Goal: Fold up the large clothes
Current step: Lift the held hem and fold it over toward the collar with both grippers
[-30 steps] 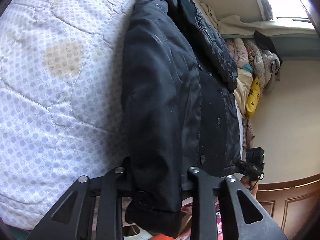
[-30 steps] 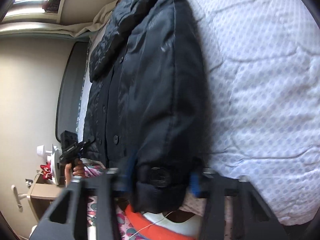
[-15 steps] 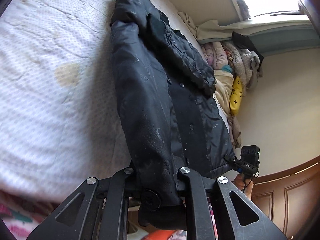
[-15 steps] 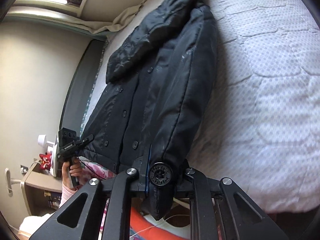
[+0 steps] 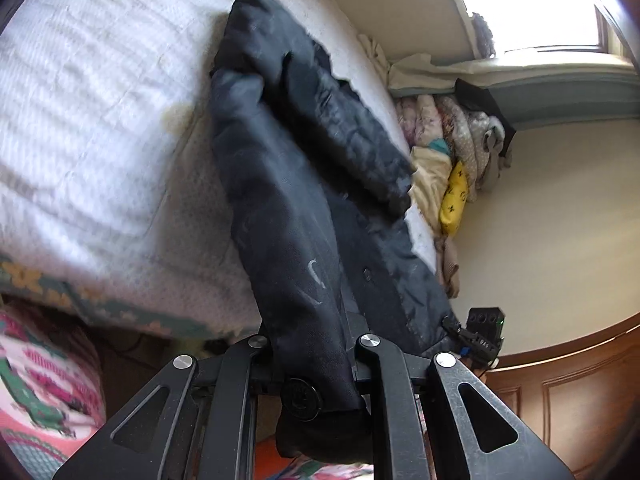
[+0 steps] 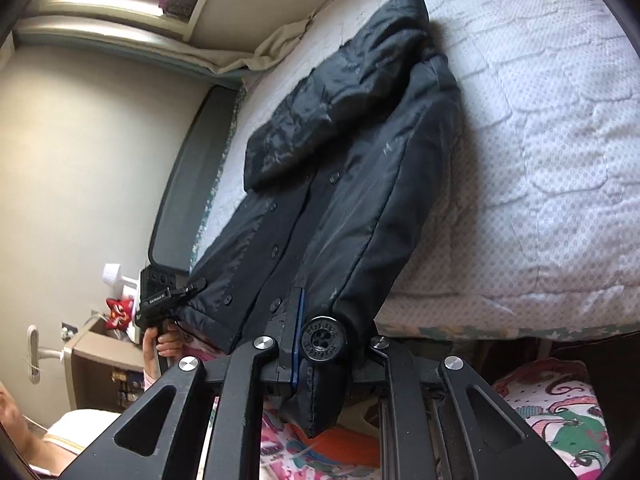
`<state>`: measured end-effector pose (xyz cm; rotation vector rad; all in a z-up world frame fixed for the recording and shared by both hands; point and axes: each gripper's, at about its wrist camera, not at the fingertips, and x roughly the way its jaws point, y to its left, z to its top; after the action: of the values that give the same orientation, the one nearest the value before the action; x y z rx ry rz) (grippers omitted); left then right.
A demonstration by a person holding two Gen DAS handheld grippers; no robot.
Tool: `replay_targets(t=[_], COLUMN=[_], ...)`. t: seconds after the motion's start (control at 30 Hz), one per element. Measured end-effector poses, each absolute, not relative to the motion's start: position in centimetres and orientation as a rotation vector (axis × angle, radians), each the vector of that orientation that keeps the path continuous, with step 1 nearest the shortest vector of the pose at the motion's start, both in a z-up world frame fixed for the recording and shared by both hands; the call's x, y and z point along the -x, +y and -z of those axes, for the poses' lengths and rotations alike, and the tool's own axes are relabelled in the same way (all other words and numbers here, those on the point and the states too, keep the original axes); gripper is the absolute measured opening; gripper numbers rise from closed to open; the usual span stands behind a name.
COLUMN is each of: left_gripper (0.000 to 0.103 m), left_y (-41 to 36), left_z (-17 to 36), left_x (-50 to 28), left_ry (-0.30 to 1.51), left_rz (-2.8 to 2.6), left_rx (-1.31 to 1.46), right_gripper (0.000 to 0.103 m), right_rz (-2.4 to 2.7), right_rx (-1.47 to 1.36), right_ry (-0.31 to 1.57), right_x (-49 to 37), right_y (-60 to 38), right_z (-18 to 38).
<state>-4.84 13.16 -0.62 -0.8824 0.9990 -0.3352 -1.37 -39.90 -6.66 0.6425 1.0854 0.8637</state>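
A large black buttoned coat (image 5: 288, 184) with a quilted hood lies along the white quilted bed (image 5: 92, 112); it also shows in the right wrist view (image 6: 352, 168). My left gripper (image 5: 314, 364) is shut on one bottom corner of the coat, by a big black button (image 5: 301, 393). My right gripper (image 6: 326, 344) is shut on the other bottom corner, with a button (image 6: 323, 338) between the jaws. Both corners are lifted past the bed's edge; the hood end rests on the bed. Each gripper shows small in the other's view (image 5: 480, 338) (image 6: 160, 296).
A pile of folded bedding and a yellow cushion (image 5: 454, 188) sits by the wall under the window. A wooden panel (image 5: 568, 396) is at lower right. A bedside cabinet (image 6: 100, 356) with a lamp stands left of the bed. My patterned clothing (image 6: 560, 408) is below.
Both grippers have pulled back and up from the bed with the coat's bottom edge. The bed's edge and the floor side now show. The coat hangs stretched between grippers and bed.
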Motion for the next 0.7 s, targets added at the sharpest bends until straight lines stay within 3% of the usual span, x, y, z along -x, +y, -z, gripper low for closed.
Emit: replay_targets(t=[0.37, 0.7], left_gripper=[0.016, 0.019], left_y=[15.2, 17.2], left_z=[-4.6, -1.7], left_x=[-7.0, -15.9], left_ry=[0.883, 0.957], left_rz=[0.276, 0.174], left_rx=[0.876, 0.924], right_gripper=[0.011, 0.011], right_rz=[-0.803, -0.585], right_rx=[-0.719, -0.745], right_ry=[0.957, 1.021], right_x=[-9.1, -20.7], right_y=[-36.9, -32.3], right_z=[1.0, 1.9])
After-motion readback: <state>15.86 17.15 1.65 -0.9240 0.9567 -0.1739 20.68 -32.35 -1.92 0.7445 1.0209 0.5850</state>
